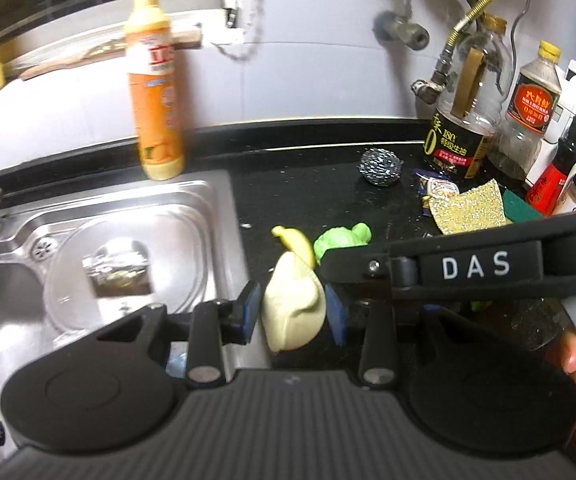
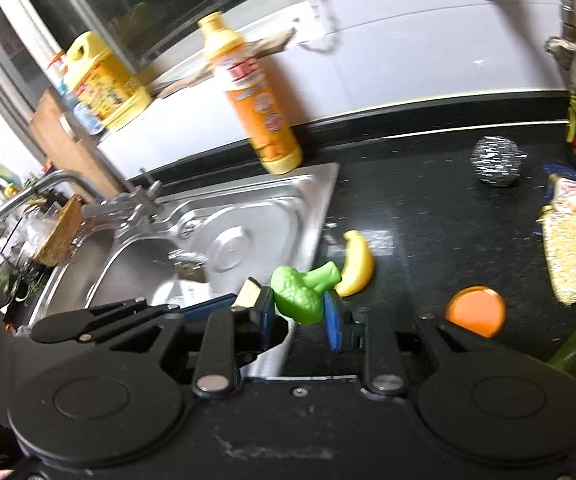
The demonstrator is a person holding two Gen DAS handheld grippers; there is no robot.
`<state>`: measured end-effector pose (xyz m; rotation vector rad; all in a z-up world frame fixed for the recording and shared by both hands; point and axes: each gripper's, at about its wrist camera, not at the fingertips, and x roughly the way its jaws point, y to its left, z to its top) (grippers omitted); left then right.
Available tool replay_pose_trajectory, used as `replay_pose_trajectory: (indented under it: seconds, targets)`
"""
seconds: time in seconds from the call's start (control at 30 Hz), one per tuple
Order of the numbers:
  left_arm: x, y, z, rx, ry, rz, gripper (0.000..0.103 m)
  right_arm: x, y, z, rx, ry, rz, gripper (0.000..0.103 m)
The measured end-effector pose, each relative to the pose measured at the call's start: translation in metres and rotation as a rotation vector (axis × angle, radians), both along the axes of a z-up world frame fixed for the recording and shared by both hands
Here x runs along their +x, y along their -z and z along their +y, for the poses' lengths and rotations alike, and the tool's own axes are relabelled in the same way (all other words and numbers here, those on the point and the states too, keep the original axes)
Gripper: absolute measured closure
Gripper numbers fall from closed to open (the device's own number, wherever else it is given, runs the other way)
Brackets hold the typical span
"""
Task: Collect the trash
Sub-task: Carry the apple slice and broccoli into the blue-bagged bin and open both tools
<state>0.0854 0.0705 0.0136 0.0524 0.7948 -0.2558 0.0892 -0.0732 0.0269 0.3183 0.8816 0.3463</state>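
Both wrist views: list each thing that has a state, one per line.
Left claw: shut on pale toy food piece.
Right claw: shut on toy broccoli.
Toy banana: lying loose on the counter.
Orange detergent bottle: upright, capped.
Steel scourer: loose on the counter.

sink (image 2: 247, 216): shiny steel | counter (image 2: 428, 240): glossy black | broccoli (image 2: 300, 292): smooth plastic | scourer (image 2: 498, 162): steel wool
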Motion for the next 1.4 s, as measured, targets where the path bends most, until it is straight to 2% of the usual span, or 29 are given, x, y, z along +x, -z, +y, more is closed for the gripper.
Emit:
replay_pose_trajectory:
  seconds: [0.37, 0.73, 1.1, 1.4]
  targets:
    - [-0.032, -0.008, 0.07, -0.006, -0.07, -0.023, 0.068, -0.011, -0.012, 0.074, -0.002, -0.098, -0.015, 0.077]
    - [-0.055, 0.02, 0.139, 0.003, -0.159, 0.041, 0.068, -0.016, 0.013, 0.143, -0.061, -0.197, 0.071, 0.077]
    - [-0.075, 0.07, 0.16, 0.018, -0.165, 0.162, 0.068, -0.026, 0.047, 0.183, -0.169, -0.261, 0.202, 0.077]
    - [-0.074, 0.088, 0.163, 0.014, -0.15, 0.206, 0.068, -0.029, 0.06, 0.19, -0.209, -0.278, 0.263, 0.077]
